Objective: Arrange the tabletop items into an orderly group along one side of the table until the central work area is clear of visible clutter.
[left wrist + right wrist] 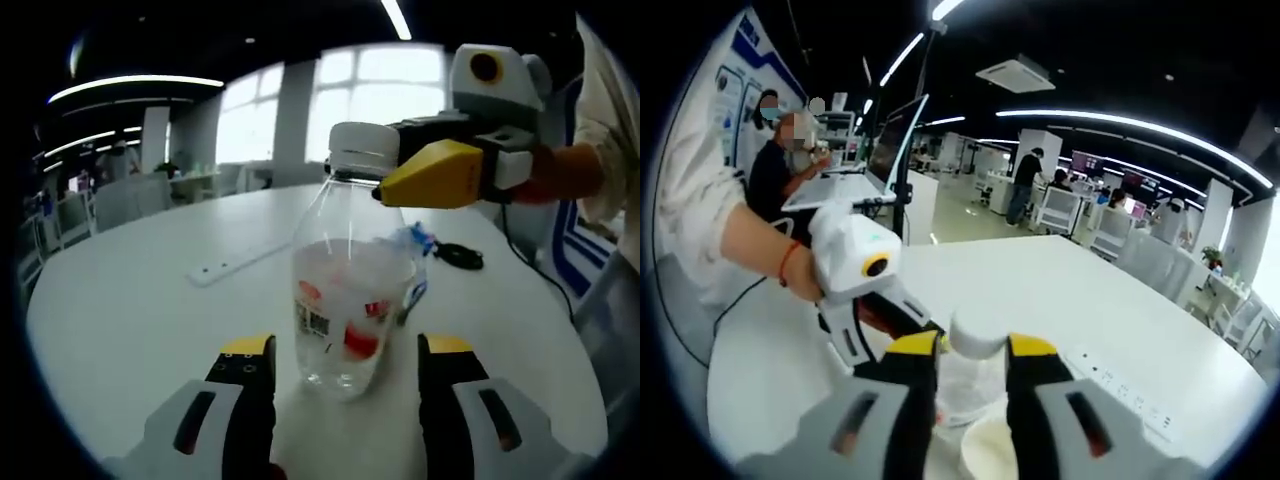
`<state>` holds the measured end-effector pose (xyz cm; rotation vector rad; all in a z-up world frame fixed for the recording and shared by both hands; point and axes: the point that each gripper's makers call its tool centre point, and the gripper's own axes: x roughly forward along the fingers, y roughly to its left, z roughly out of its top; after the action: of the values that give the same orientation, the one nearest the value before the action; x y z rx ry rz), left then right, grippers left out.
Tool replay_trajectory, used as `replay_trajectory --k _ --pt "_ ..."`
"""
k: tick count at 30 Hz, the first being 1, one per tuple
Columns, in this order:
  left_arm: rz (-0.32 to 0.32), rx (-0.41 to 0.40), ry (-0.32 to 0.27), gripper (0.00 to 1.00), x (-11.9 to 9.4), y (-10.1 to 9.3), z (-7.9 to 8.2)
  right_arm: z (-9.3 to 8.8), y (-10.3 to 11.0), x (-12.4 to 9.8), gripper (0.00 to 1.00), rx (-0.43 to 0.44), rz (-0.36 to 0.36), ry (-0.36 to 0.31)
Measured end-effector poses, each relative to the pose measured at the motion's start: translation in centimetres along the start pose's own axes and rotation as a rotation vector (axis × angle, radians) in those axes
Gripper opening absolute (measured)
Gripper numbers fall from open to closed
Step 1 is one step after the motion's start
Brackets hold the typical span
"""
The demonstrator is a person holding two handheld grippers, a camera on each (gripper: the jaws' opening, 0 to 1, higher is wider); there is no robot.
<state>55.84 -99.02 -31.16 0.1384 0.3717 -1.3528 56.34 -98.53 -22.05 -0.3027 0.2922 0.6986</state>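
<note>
In the left gripper view, the bottle (352, 300) stands on the tabletop (130, 310) at 12 o'clock between the wide-open left gripper (345, 385). In the right gripper view, the right gripper (973, 352) pinches its cap (976, 335); an off-centre pull could tip it.

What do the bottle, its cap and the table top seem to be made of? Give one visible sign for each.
Bottle: probably clear thin plastic; the table shows through its wall, under a printed label.
Cap: likely opaque white plastic, matte with a ribbed side; the right gripper is at it.
Table top: smooth white surface with soft window glare, perhaps laminate; the material is uncertain.
</note>
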Motion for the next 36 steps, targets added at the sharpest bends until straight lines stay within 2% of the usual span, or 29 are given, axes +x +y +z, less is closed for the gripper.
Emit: replay_trajectory --k 23,28,36 --pt "-0.002 -0.002 0.005 0.55 -0.4 -0.2 0.1 -0.1 -0.2 -0.3 0.25 0.007 -0.003 0.010" --pt "-0.003 -0.015 0.008 0.57 -0.6 -0.4 0.0 -0.2 -0.2 -0.5 0.33 0.015 -0.003 0.013" --pt "0.001 -0.023 0.014 0.60 -1.1 -0.8 0.1 -0.5 0.2 -0.8 0.38 0.024 0.007 0.021"
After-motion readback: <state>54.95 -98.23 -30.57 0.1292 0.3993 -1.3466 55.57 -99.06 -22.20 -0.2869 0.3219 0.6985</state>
